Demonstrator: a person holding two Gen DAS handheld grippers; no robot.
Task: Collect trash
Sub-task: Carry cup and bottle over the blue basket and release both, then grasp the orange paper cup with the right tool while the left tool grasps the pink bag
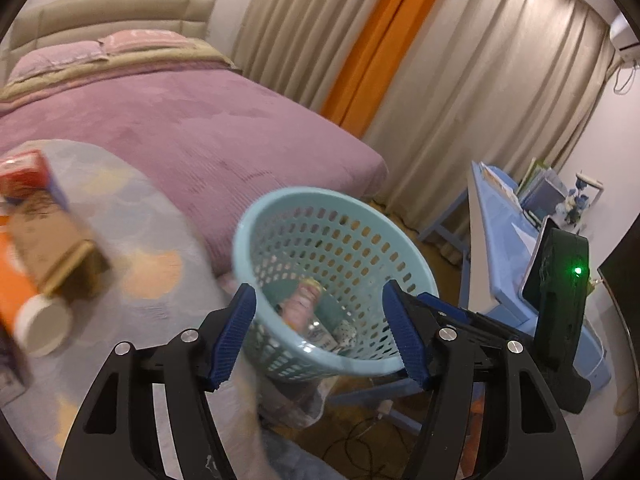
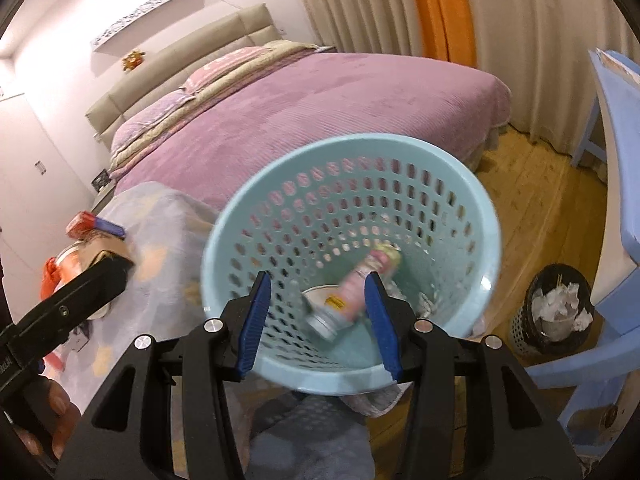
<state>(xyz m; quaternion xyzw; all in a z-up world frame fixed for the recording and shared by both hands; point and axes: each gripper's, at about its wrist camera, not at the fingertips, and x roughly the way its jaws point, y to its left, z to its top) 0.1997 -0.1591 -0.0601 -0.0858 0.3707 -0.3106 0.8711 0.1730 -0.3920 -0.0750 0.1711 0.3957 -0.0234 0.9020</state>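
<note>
Left gripper point(image 1: 320, 336): your jaws stand apart, holding nothing, before the basket point(image 1: 256, 256)
Right gripper point(image 2: 320, 322): your jaws stand apart, empty, above the basket rim
Trash: 1 pink bottle point(image 2: 352, 292) lies inside, on the basket's floor

A pale blue perforated basket point(image 2: 472, 216) sits tilted at the edge of the patterned blanket, mouth open toward the cameras, holding a pink-labelled can point(image 2: 352, 300) lying on its side beside crumpled paper point(image 2: 428, 300) at the bottom.
</note>
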